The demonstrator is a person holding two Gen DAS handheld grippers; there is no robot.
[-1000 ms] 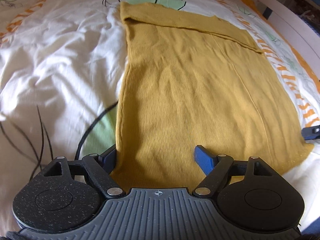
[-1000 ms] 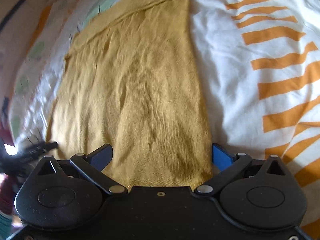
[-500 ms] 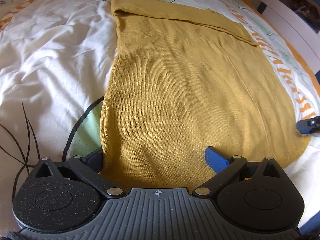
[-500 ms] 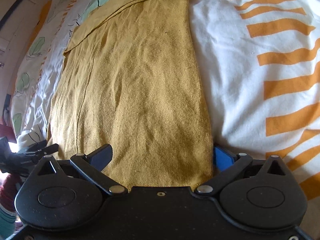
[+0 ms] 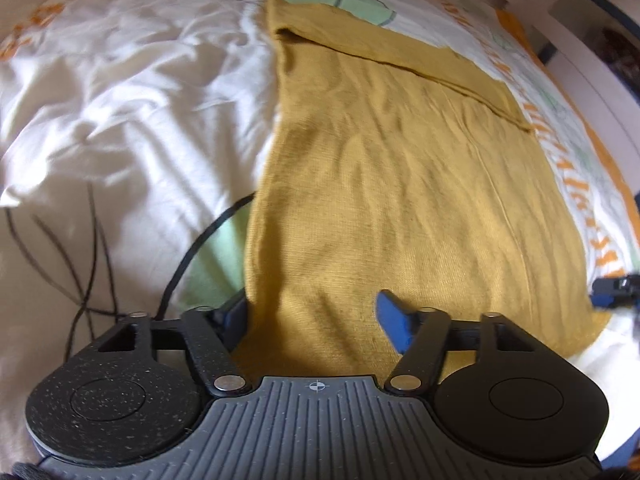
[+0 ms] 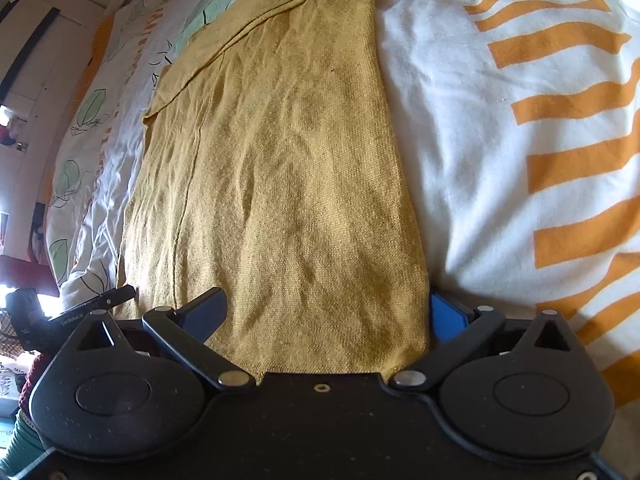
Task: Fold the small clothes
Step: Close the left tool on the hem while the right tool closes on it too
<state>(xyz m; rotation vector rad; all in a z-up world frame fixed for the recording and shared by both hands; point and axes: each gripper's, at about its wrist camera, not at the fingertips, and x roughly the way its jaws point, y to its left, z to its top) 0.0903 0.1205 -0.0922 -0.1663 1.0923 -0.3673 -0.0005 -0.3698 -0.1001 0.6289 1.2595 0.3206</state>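
While sunlight falls across the bed [image 5: 132,92], we hold 2 tools over a mustard-yellow knit garment [image 5: 400,184] spread flat on a white duvet cover printed with orange bars and pale green leaves. Its far end carries a folded-over band [image 5: 384,52] lying crosswise, and the cloth is lightly wrinkled.

Our left hand-held gripper [image 5: 316,312] sits at the near left corner of the garment, pointing steeply down. Its jaws have just been closing, with the near hem lying between them: the left blue pad [image 5: 236,312] is at the cloth's left edge and the right pad [image 5: 394,320] rests over the fabric. They stand about half apart, and a broad span of cloth lies flat between them, so we do not appear to be pinching it yet, though blur makes that hard to judge.

Our right hand-held gripper [image 6: 328,316] straddles the near right corner. Its jaws are spread wide: the dark left finger [image 6: 204,312] lies over the cloth and the blue right pad [image 6: 448,320] sits just outside the garment's right edge, against the duvet. No fabric is gathered between them.

Each tool's tip shows at the edge of the other's view, at opposite ends of the same hem.
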